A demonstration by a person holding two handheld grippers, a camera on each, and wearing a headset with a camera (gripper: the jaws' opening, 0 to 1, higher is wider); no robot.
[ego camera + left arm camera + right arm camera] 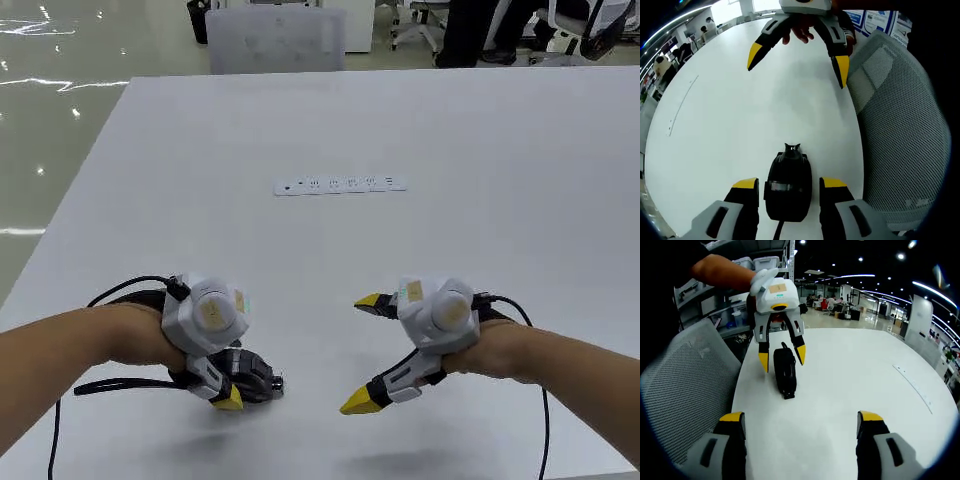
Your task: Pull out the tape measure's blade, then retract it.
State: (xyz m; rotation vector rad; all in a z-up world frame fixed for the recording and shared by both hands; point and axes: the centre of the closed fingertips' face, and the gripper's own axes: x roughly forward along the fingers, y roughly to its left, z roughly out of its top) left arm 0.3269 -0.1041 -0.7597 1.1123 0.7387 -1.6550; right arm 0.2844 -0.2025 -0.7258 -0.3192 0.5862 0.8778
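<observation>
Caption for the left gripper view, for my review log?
Left claw straddling the black tape measure on the white table, with the open right claw facing it.

In the head view the left gripper (238, 392) covers most of the tape (266, 381); just its right end pokes out. In the left gripper view the bottom edge cuts the tape's near end. On the far power strip (340, 185) the sockets are too small to make out.

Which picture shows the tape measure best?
The left gripper view: the tape measure sits close up between the left gripper's jaws. The right gripper view shows it smaller, farther off. In the head view that gripper hides most of it.
</observation>
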